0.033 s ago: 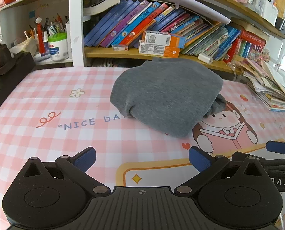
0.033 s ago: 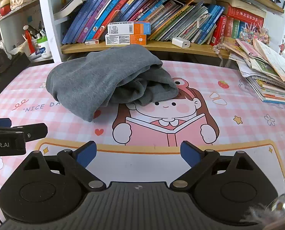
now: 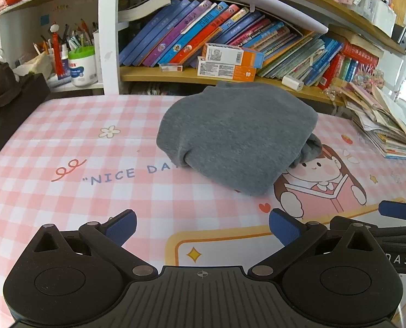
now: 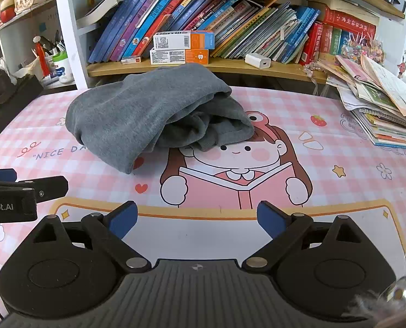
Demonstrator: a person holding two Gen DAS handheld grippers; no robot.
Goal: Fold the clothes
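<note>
Nothing is seen to have moved. Both tools, left tool and right tool, are held wide and empty. Soft, light grey jumper (floppy) is best pinched at its near corner.

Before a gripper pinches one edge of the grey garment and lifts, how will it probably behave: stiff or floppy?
Probably floppy: the grey garment lies in soft rounded folds, with loose layers bunched at its open side. Lifted by one edge, it would likely unfold and hang rather than keep its shape. It seems unlikely to slip, since its surface looks matt and fuzzy against the checked table mat.
</note>
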